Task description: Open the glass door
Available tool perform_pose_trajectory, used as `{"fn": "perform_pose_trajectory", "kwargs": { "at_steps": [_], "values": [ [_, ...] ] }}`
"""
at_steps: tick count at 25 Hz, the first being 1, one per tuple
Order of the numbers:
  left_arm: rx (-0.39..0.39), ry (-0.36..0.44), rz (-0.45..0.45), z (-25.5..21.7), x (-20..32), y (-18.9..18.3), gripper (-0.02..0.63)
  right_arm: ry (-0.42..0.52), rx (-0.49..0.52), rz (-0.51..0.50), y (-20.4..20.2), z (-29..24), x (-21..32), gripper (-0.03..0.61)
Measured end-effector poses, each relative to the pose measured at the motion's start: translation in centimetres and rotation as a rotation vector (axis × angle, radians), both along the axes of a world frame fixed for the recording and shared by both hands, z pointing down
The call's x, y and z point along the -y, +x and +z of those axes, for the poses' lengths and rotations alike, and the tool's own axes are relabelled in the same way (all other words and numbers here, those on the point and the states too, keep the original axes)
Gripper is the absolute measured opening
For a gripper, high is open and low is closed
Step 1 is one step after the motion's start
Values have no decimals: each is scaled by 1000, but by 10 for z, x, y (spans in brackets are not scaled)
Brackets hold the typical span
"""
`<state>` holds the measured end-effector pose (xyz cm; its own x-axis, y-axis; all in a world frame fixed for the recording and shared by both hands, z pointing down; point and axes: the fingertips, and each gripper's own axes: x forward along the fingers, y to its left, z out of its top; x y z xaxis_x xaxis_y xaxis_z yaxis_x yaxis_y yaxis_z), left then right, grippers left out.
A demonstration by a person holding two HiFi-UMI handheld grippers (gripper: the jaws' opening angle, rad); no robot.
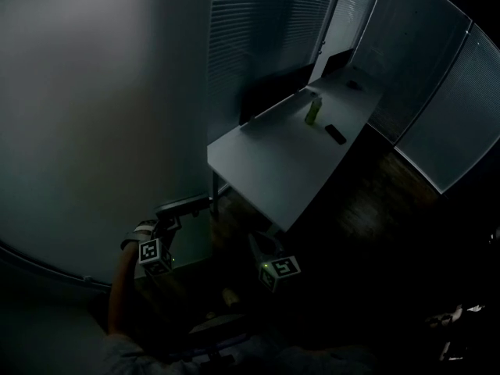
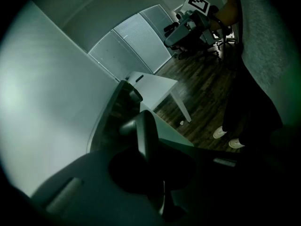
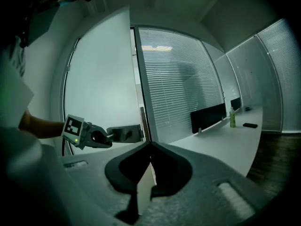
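The frosted glass door (image 1: 94, 116) fills the left of the head view and stands ajar, its edge (image 3: 139, 79) showing in the right gripper view. On it, low down, is a grey lever handle (image 1: 186, 205). My left gripper (image 1: 169, 223) is shut on the end of that handle (image 3: 124, 133). In the left gripper view the lever (image 2: 143, 133) rises from between the closed jaws. My right gripper (image 1: 257, 241) hangs to the right of the handle, apart from the door, with its jaws shut on nothing (image 3: 149, 146).
The room is dark. A long white table (image 1: 266, 170) stands just past the door, with a green bottle (image 1: 313, 109) and a dark phone (image 1: 335, 133) on it. Blind-covered glass walls (image 1: 437, 123) ring the room. Office chairs (image 2: 193, 36) stand behind the person.
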<state>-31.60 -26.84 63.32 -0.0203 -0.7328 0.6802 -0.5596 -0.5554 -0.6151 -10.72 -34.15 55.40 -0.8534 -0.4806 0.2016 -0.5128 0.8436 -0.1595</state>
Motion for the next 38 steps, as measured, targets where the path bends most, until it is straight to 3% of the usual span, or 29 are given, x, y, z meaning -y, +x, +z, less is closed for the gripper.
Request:
{"fn": "perform_pose_trajectory", "kwargs": {
  "at_steps": [21, 38],
  "values": [
    [13, 15, 118, 3, -65, 52, 9, 40, 14, 222, 71, -1, -101, 2],
    [3, -27, 193, 4, -117, 91, 11, 50, 32, 361, 121, 2, -160, 2]
  ]
}}
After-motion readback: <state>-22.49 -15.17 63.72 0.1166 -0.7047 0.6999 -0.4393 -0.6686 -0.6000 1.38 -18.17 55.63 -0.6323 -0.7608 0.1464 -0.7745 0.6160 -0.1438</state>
